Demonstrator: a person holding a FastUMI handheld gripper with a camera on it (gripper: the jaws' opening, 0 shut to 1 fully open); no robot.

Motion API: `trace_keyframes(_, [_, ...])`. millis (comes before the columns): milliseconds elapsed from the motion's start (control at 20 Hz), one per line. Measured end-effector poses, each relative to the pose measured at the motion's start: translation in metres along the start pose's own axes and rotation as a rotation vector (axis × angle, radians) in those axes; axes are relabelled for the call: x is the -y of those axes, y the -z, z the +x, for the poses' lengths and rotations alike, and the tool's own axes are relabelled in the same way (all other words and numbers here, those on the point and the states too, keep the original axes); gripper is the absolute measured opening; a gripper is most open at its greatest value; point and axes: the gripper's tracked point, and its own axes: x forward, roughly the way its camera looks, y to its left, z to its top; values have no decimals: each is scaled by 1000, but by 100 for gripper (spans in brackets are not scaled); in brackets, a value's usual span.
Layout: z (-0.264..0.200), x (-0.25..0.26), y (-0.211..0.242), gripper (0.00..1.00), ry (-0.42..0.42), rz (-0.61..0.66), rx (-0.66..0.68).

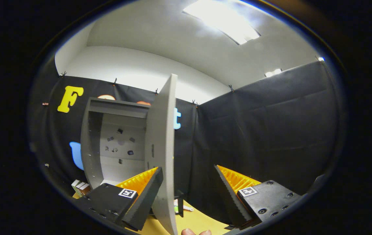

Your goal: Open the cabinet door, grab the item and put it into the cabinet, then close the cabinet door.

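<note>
Your cabinet door (pixel 163 147) stands swung open, its edge between the spread, empty fingers of your gripper (pixel 189 192), with the grey cabinet (pixel 114 143) beyond it and a small box (pixel 81 188) on the table (pixel 192 222).

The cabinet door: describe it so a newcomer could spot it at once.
Start at the grey cabinet standing open against the black booth wall. The door is the tall flat grey panel swung out from the cabinet's right side, edge-on toward the camera, reaching down between the open gripper's fingers, nearer the left one. Nothing else here is a thin upright slab.
</note>
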Motion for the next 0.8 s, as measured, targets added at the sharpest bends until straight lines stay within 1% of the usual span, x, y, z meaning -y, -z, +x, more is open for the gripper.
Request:
trace_keyframes(50, [8,17,10,97,40,-23,-17])
trace_keyframes(150, [22,36,34,97,95,-59,-62])
trace_keyframes(250, [38,50,67,97,118,-82,-119])
trace_keyframes(350, [55,52,103,98,115,-94,-193])
trace_keyframes(400, [59,48,119,98,101,-80,-235])
trace_keyframes(550, [65,29,148,98,38,10,-315])
trace_keyframes(650, [71,15,158,98,8,45,-332])
trace_keyframes(700, [74,15,155,95,9,41,-320])
trace_keyframes(800, [72,14,157,94,0,38,-324])
